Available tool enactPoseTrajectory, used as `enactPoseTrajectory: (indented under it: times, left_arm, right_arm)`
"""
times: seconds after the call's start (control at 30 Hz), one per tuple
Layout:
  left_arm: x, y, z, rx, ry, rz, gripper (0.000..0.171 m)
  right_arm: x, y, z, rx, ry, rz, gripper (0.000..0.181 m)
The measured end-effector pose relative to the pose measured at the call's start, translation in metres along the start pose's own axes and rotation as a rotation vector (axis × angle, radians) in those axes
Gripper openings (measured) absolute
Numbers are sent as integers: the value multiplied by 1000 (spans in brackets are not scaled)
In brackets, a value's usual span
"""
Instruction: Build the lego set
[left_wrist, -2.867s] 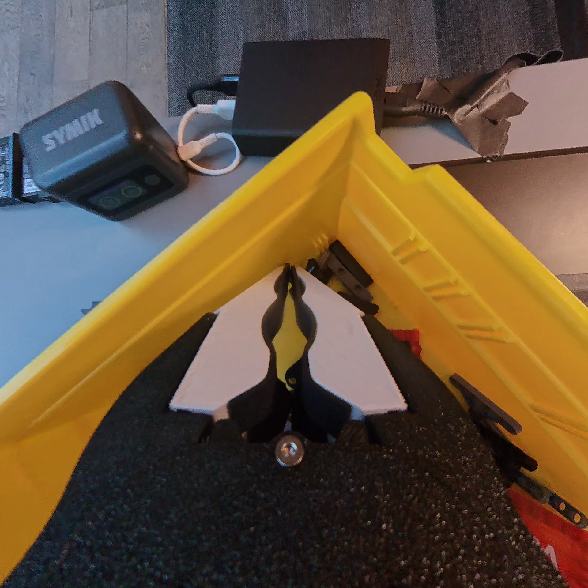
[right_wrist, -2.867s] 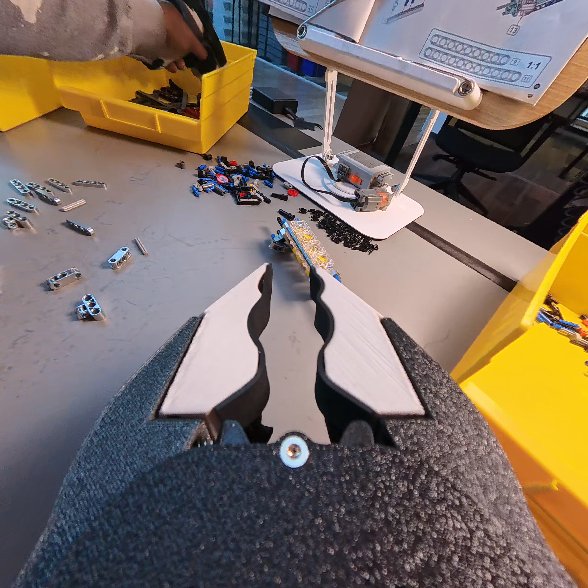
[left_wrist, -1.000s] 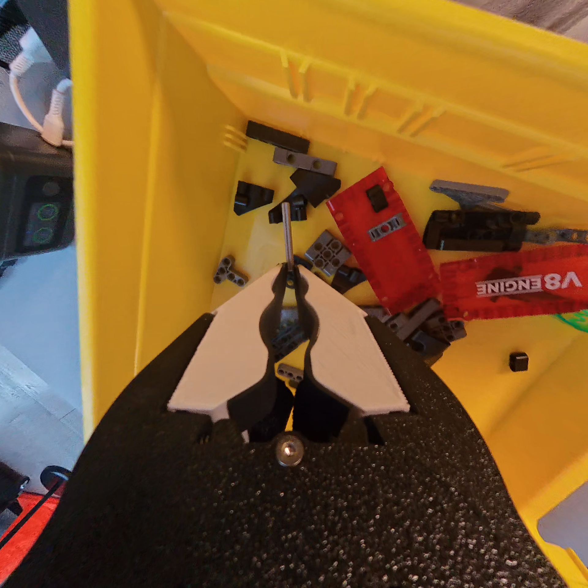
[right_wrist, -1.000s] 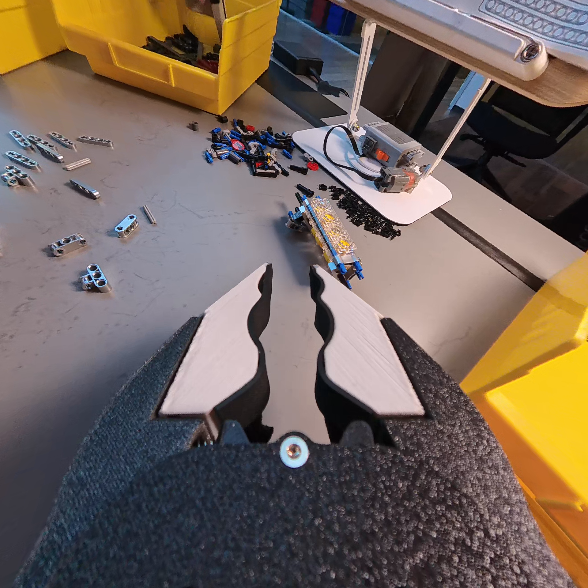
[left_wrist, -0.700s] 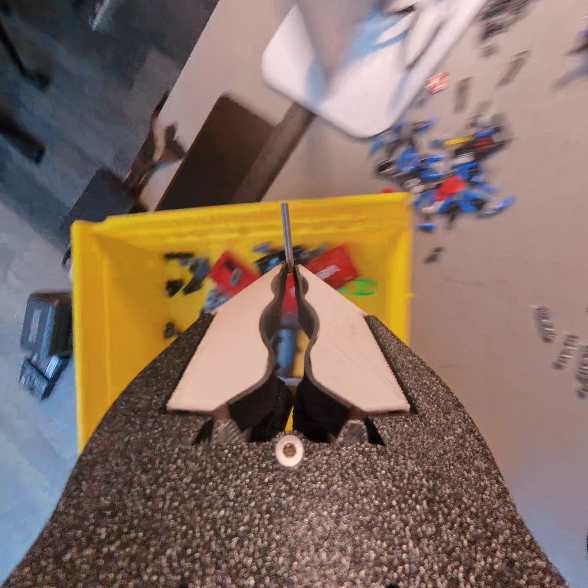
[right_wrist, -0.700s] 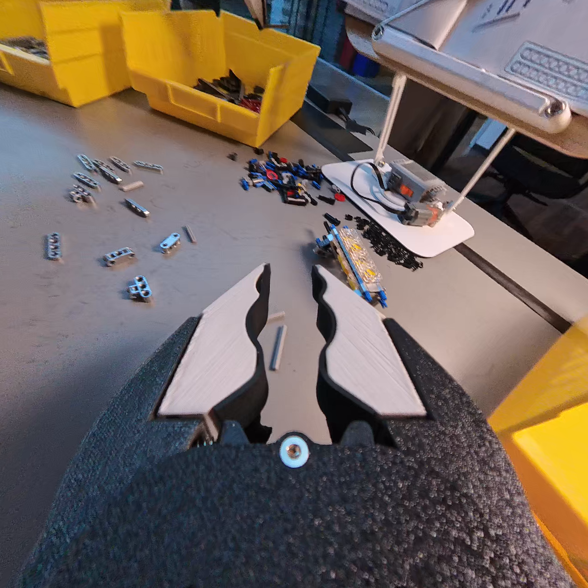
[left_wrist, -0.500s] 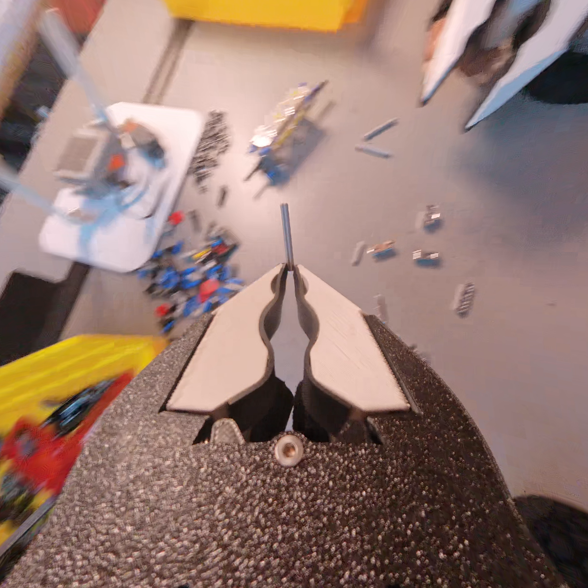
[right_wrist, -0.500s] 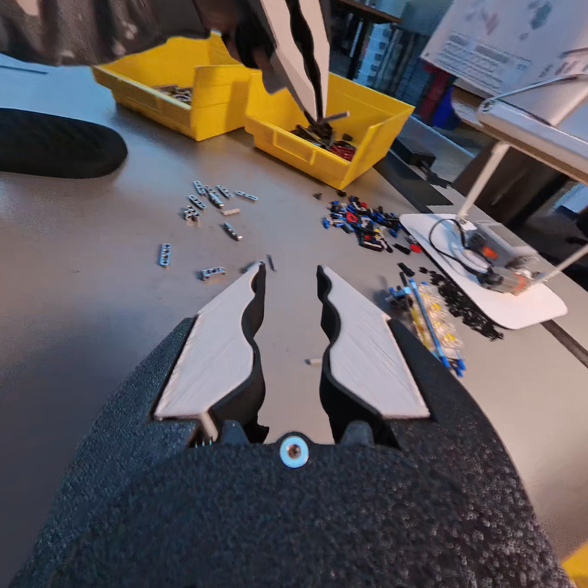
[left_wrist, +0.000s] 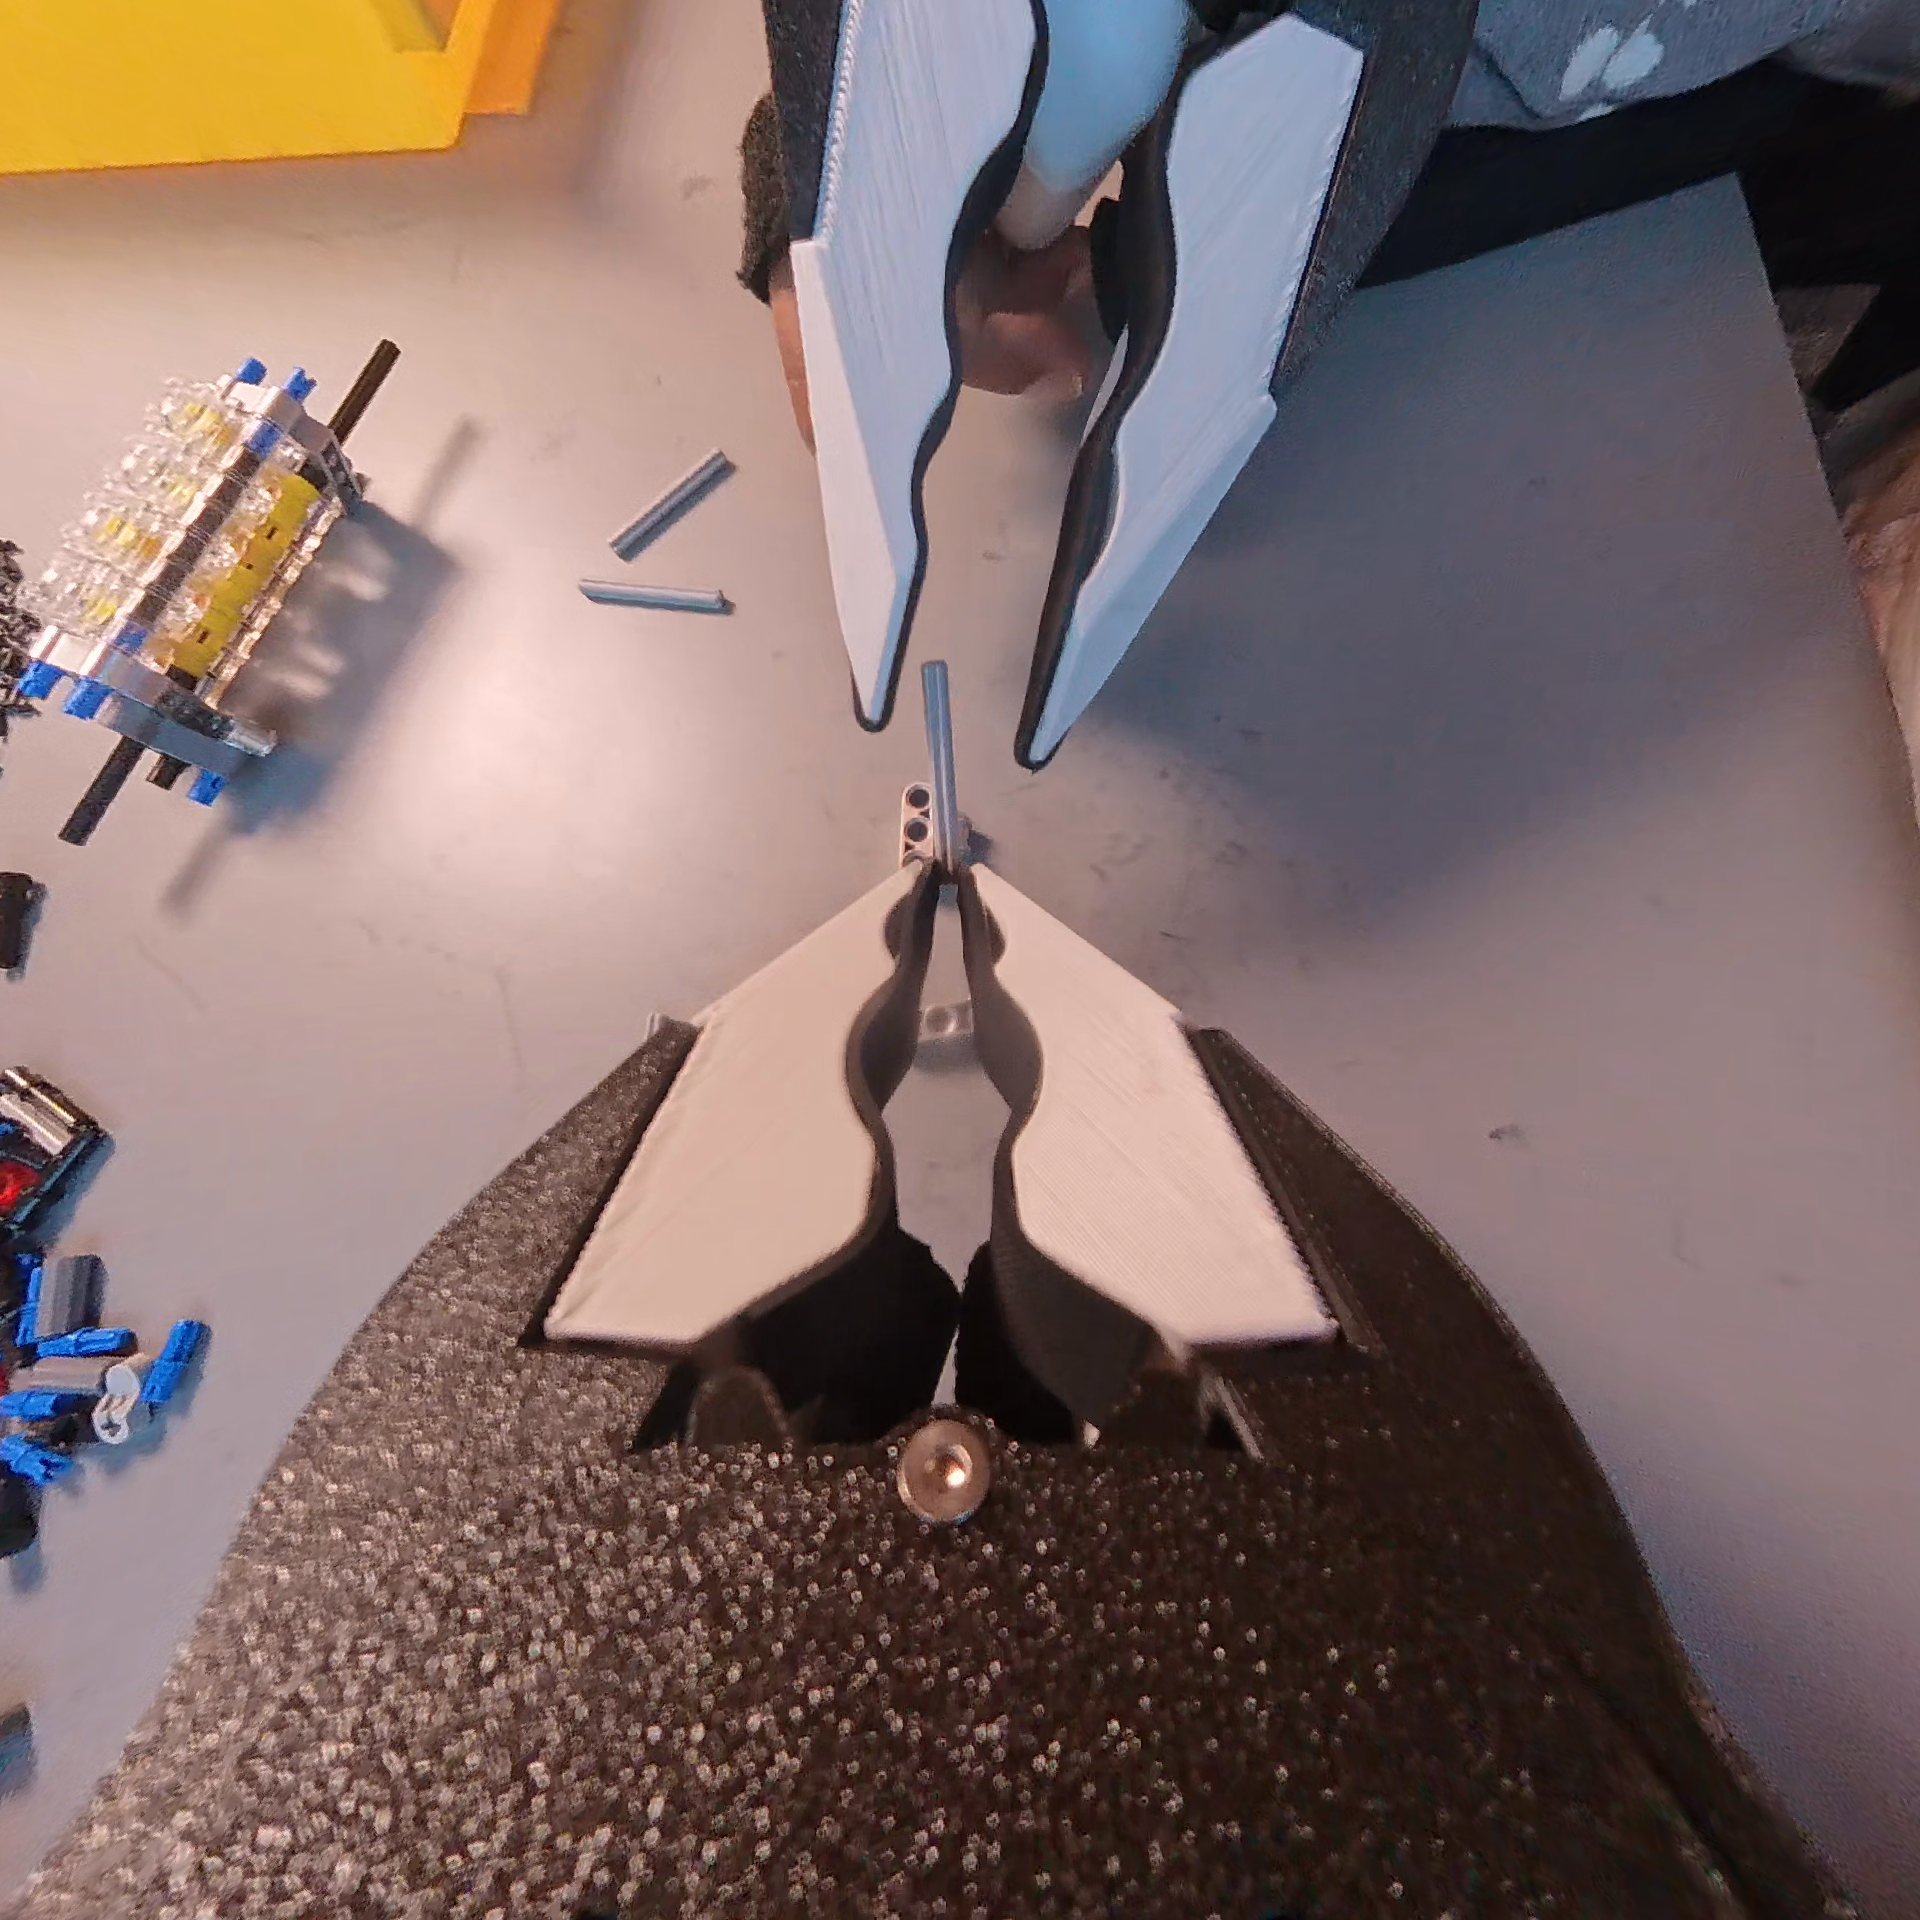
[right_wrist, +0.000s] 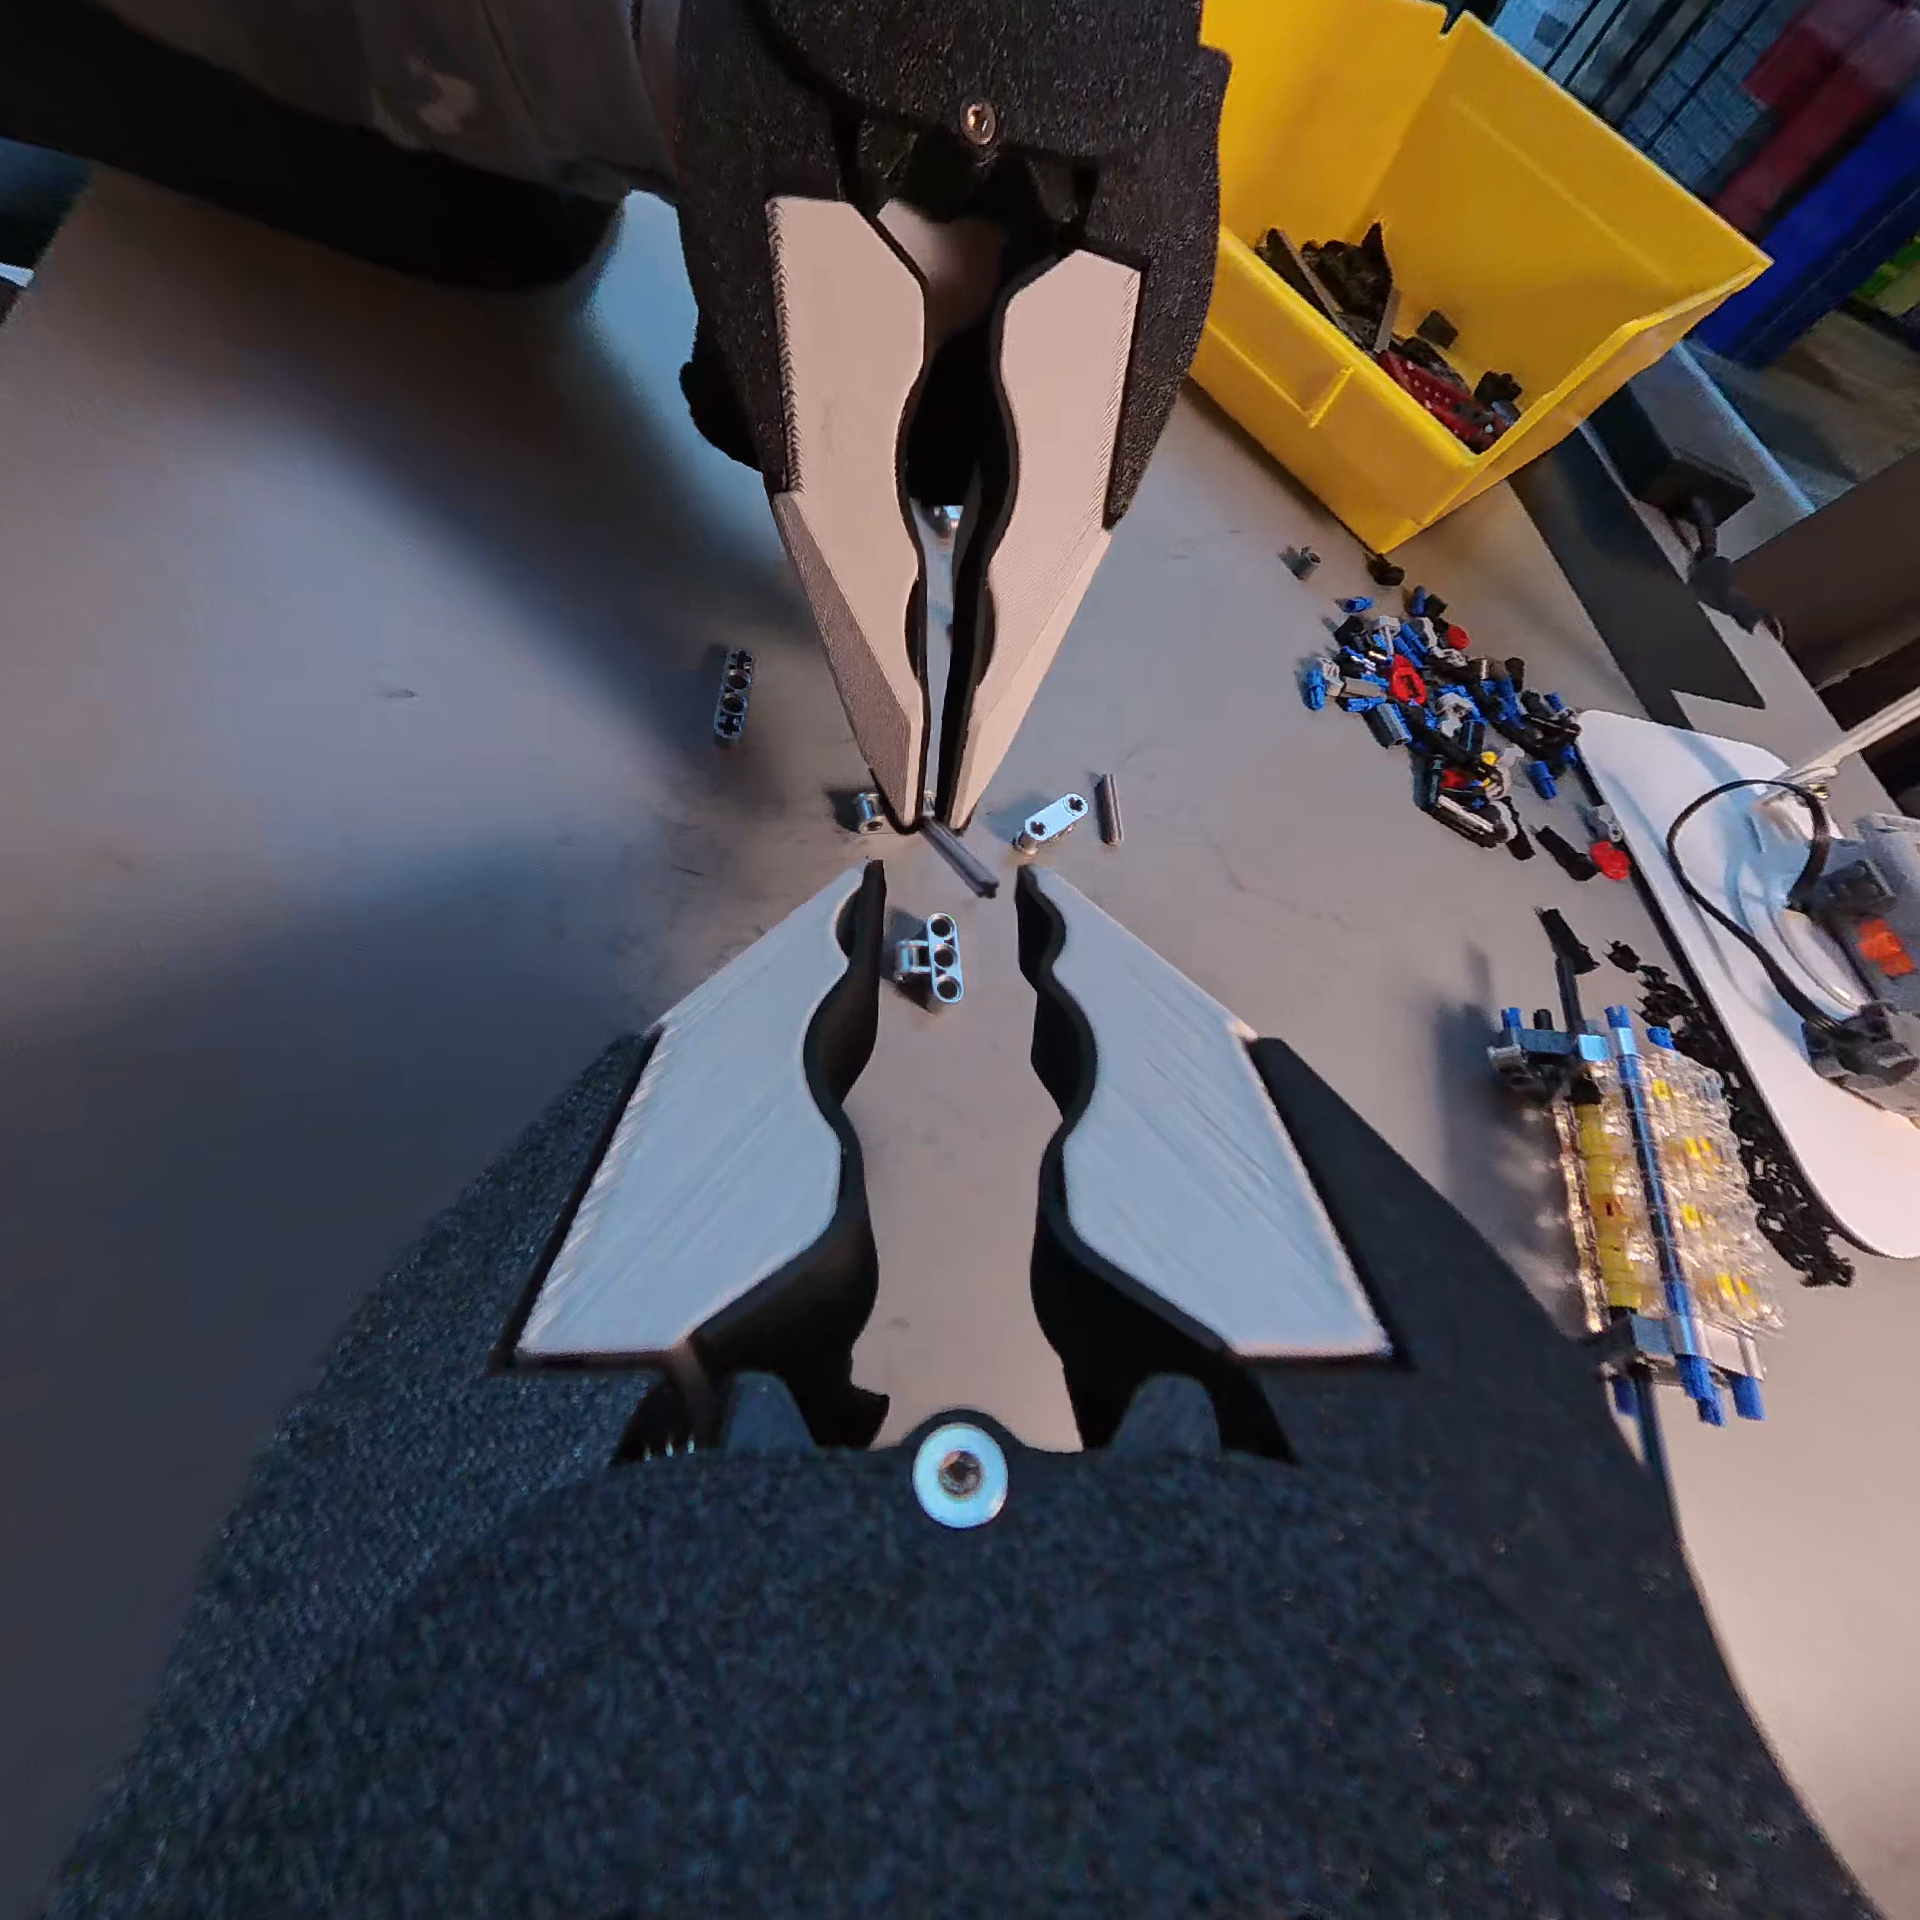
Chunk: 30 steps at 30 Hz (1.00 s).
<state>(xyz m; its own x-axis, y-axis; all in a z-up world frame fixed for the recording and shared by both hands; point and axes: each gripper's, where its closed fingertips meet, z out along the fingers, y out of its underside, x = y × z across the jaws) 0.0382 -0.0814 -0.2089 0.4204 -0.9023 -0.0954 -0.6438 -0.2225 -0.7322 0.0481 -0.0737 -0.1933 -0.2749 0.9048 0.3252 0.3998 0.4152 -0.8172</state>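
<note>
Pinching a grey axle (left_wrist: 940, 748), left gripper (left_wrist: 943, 883) faces gaping right gripper (right_wrist: 945, 883); yellow bin (right_wrist: 1475, 187) holds dark parts.

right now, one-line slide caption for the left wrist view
Left gripper pinches a grey axle toward the open right gripper over the table.

- No text, label, brand, number or sign can be read in either view.
- The small building pieces on the grey table (right_wrist: 312, 623) around the fingers carry no readable marks.
- The yellow bin (right_wrist: 1475, 208), far beyond the fingertips to the right, shows no readable label.
</note>
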Motion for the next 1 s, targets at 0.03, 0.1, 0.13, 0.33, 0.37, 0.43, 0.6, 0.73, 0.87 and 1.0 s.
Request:
enactPoseTrajectory:
  times: [0.03, 0.1, 0.13, 0.33, 0.37, 0.43, 0.6, 0.73, 0.87, 1.0]
  left_arm:
    - [1, 1, 1, -1, 1, 3, 2]
    - [3, 2, 2, 6, 12, -8, 2]
    - [2, 4, 3, 3, 9, -7, 2]
    - [-17, 4, -3, 61, -74, -69, 5]
    - [-25, 4, -7, 90, -104, -95, 10]
    - [-44, 2, -19, 162, -157, -176, 13]
    - [-83, 9, -43, 281, -275, -336, 17]
    - [-92, 17, -45, 280, -316, -356, 18]
    - [-93, 20, -41, 279, -316, -360, 19]
    - [-94, 22, -40, 276, -322, -366, 21]
  right_arm:
    - [-1, -1, 0, 6, -6, 2, 20]
    - [-2, 0, 2, 2, -10, 0, 6]
    - [-4, 1, 2, 0, -17, -4, 4]
    - [5, 6, -3, -24, 2, 37, 2]
    - [18, 16, -7, -70, 60, 54, 2]
    - [50, 43, -20, -194, 212, 95, 3]
    - [78, 81, -42, -348, 348, 145, 2]
    - [75, 95, -41, -437, 337, 134, 2]
    - [67, 99, -37, -459, 302, 128, 3]
    - [65, 94, -37, -425, 282, 154, 10]
